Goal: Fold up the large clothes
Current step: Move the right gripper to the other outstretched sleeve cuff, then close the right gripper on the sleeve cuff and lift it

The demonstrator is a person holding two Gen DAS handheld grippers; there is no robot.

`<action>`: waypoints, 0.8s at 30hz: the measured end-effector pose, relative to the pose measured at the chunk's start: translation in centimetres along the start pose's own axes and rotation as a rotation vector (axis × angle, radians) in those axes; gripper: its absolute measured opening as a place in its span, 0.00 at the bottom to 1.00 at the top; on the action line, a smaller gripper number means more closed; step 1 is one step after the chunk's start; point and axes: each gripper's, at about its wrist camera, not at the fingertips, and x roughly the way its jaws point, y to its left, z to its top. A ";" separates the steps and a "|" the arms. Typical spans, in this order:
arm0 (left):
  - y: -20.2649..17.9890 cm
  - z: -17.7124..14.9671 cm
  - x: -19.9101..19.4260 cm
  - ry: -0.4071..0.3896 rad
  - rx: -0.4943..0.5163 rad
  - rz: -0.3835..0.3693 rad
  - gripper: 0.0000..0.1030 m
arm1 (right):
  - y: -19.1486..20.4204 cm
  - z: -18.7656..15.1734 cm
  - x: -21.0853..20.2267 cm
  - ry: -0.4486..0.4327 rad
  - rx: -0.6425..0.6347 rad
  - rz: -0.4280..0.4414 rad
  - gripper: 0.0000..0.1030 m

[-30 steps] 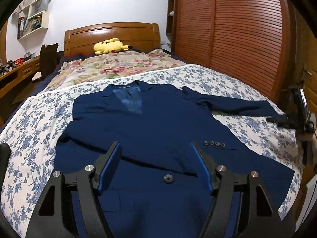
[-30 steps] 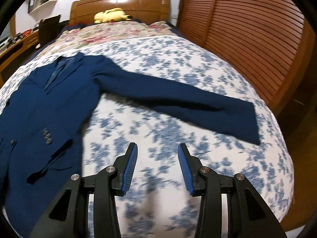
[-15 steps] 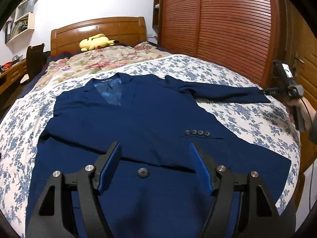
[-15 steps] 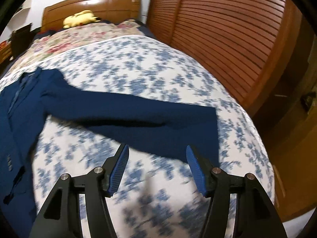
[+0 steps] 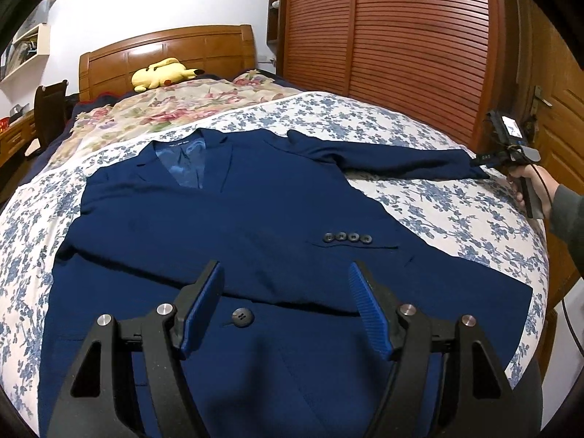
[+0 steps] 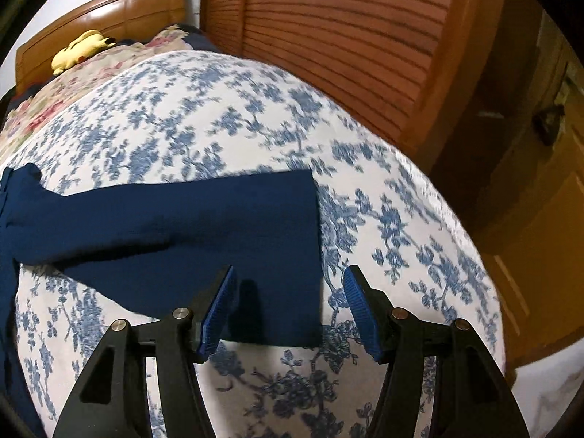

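1. A yellow plush toy (image 5: pixel 162 73) is lying at the far end, against the wooden headboard (image 5: pixel 168 49).
2. A blue-flowered bedsheet (image 5: pixel 365 124) is covering the bed.
3. A louvred wooden wardrobe (image 5: pixel 401 43) is standing at the right.

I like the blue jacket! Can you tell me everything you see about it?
The navy jacket lies flat, front up, on the flowery bedsheet. It looks like smooth suit cloth with a shiny blue lining, a dark front button and four cuff buttons. One sleeve stretches sideways; its cuff sits between the open right gripper, untouched.
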 end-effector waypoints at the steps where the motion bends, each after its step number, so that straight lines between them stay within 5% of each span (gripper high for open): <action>1: 0.0 0.0 0.1 0.002 0.001 0.001 0.69 | -0.2 0.1 0.2 0.008 0.003 0.004 0.61; 10: -0.1 -0.1 0.4 0.017 0.002 0.009 0.69 | 0.4 -0.2 1.3 0.034 -0.042 0.032 0.59; 12: -0.1 -0.1 0.4 0.016 0.002 0.013 0.69 | 1.0 -0.4 1.2 0.036 -0.083 0.042 0.33; 15: 0.1 0.0 0.3 0.016 -0.002 0.013 0.69 | 1.7 -0.6 0.6 0.033 -0.135 0.046 0.17; 24: 0.5 0.3 -0.8 -0.006 -0.012 0.006 0.69 | 3.8 1.3 -7.4 -0.174 -0.172 0.013 0.09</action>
